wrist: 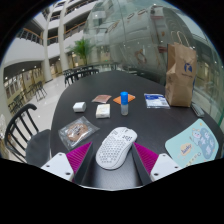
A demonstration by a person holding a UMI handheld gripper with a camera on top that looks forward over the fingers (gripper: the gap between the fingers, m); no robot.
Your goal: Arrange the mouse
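A white honeycomb-shell mouse (115, 148) lies lengthwise between my fingers, its back end deep in the jaws, over the near part of the round black table (140, 120). My gripper (114, 157) is shut on it, with the left pad (84, 158) and the right pad (146, 156) against its two sides. I cannot tell whether the mouse rests on the table or is lifted just off it. A pale teal patterned mouse mat (195, 143) lies on the table to the right of the fingers.
Beyond the fingers lie a clear plastic bag with contents (77, 130), two small white boxes (102, 112) (79, 106), a small blue-capped bottle (124, 100), a card (103, 98) and a blue booklet (155, 100). A brown paper bag (181, 75) stands far right. A black chair (20, 130) stands at left.
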